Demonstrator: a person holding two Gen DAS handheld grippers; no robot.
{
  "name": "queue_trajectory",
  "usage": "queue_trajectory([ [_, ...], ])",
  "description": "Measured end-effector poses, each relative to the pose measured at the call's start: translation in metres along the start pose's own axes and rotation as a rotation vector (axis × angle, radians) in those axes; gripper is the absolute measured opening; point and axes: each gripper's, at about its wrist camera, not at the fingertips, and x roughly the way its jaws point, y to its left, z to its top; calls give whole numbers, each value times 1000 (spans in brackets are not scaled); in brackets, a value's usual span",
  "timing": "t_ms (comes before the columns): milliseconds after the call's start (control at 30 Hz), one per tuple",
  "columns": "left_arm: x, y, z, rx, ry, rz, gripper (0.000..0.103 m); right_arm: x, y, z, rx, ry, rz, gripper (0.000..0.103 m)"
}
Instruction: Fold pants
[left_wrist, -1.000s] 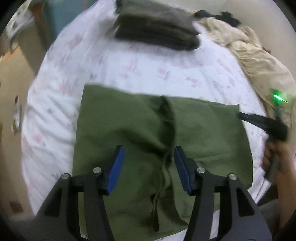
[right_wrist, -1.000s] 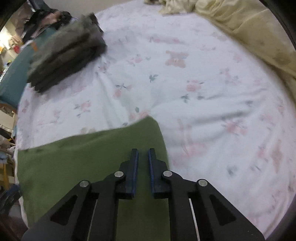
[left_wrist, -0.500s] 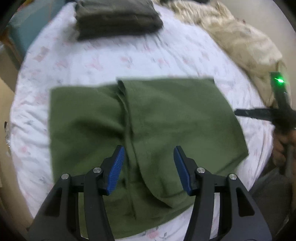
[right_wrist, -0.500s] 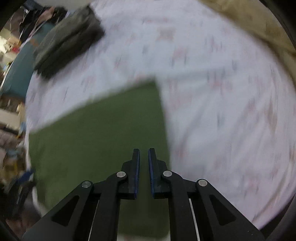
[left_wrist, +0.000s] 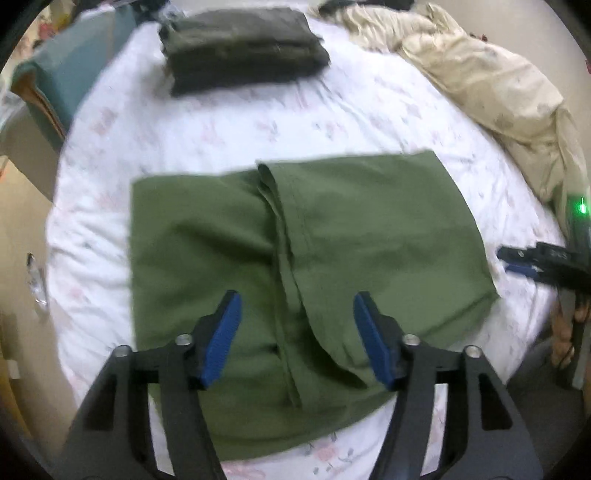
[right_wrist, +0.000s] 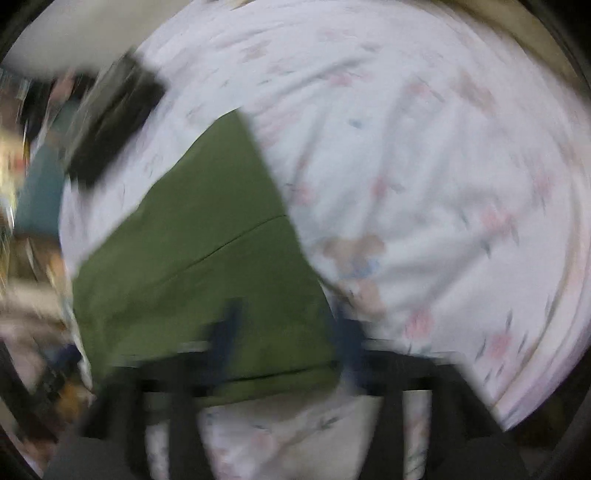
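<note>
Left wrist view: green pants (left_wrist: 295, 280) lie flat on the floral bed (left_wrist: 229, 125), one half lapped over the other. Left gripper (left_wrist: 297, 339) hovers spread wide above the middle seam, holding nothing. Right gripper (right_wrist: 284, 332) is blurred, apparently parted at the pants' edge. Fold seems laid; next, pinch an end and double it over

Right wrist view is basically all motion smear. The right gripper (right_wrist: 284, 328) is just 2 bluish streaks, so can't tell what its fingers are touching. The dark folded stack (right_wrist: 110, 122) in the upper left is a smudge, and the clutter at the left edge is unreadable. The green pants (right_wrist: 207, 266) have their near edge hidden behind the gripper body.
</note>
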Motion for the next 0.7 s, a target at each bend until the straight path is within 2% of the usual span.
queue_trajectory([
  [67,8,1,-2,-3,27,18,63,8,-10,-3,61,18,-20,72],
  [167,32,2,-12,8,126,20,63,22,-18,-6,114,52,-38,72],
  [233,49,-2,-24,42,213,38,64,33,-18,-10,137,76,-19,72],
  [367,45,-9,-29,103,206,87,72,40,-14,-20,117,78,-21,71],
  [433,41,-7,-32,100,212,85,73,40,-7,-23,96,67,-21,60],
  [500,35,1,-34,91,216,78,73,39,-5,-24,96,58,-7,33],
  [567,27,8,-30,56,189,81,73,33,-2,-25,76,38,0,19],
  [600,19,8,-24,24,170,81,73,32,0,-23,71,24,12,14],
  [700,3,11,-13,-37,132,85,75,10,10,-25,32,-48,62,10],
])
